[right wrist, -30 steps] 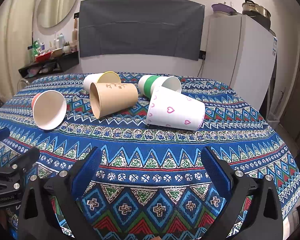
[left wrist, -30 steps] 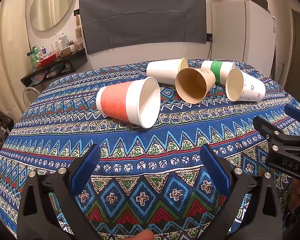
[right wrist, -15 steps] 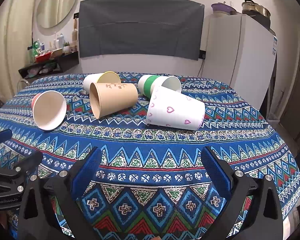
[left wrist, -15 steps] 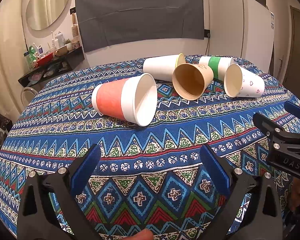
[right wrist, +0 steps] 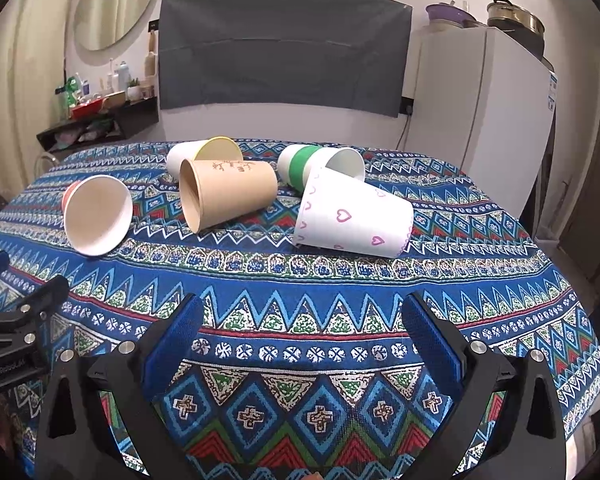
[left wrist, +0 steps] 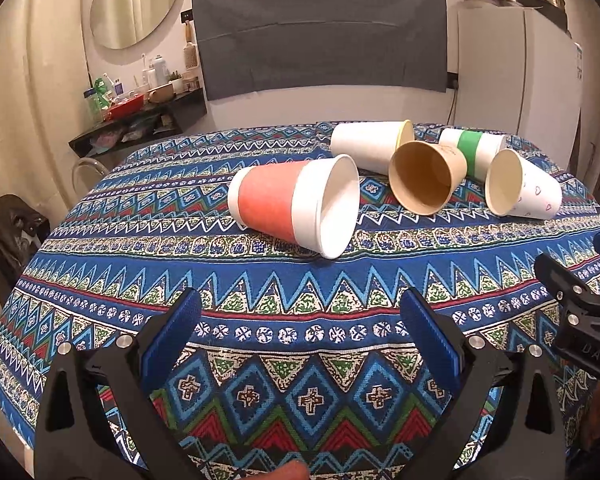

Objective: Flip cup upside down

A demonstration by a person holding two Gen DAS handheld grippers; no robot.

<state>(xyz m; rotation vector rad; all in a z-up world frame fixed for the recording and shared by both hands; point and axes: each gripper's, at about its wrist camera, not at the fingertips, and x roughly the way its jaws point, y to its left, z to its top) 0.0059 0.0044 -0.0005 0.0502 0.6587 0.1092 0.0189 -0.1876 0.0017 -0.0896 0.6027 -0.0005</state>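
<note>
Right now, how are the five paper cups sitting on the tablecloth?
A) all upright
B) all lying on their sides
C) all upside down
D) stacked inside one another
B: the red-banded cup, brown cup, hearts cup, green-banded cup and yellow-lined cup each lie on their side, mouths showing, on the tablecloth.

warm indoor light, soft shadows, sharp focus, fisheye bending, dark vignetted corners
</note>
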